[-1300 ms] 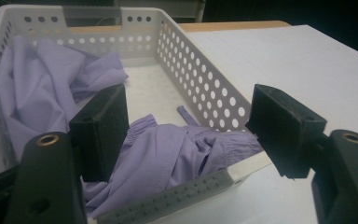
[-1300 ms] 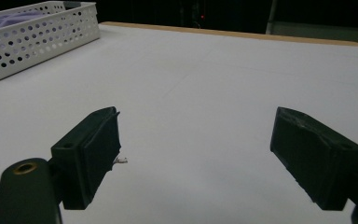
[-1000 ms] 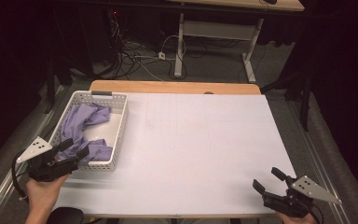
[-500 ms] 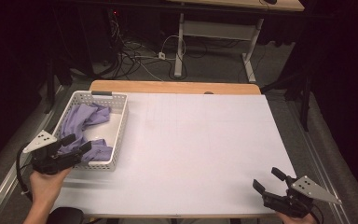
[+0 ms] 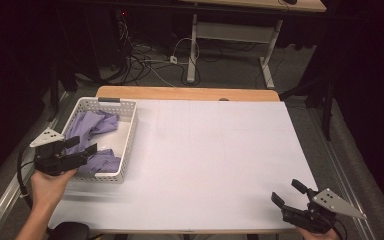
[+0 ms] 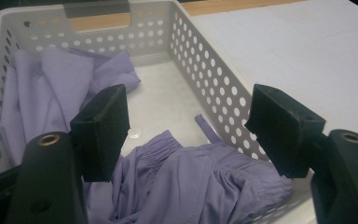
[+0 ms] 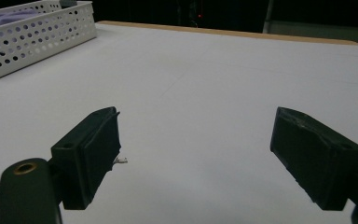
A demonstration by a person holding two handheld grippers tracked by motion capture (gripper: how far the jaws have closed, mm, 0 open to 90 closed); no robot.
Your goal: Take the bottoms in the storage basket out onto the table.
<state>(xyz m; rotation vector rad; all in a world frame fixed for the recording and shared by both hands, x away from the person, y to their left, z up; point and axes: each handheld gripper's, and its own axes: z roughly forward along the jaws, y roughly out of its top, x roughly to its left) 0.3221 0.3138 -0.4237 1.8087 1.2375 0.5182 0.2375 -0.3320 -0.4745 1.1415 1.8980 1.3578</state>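
Your left claw (image 5: 84, 145) has drawn back toward you and lifted slightly from the near end of the white basket (image 5: 128, 134). It now hangs over that end, jaws wide apart and empty. The purple cloth (image 6: 200, 179) lies bunched in the basket, just below and between the jaws. Your right claw (image 5: 292, 194) rests at the counter's (image 5: 220, 150) near right corner, wide open, holding nothing.

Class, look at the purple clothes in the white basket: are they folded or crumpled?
Crumpled. The purple clothes lie bunched in loose, uneven heaps in the white basket, with no neat folds.
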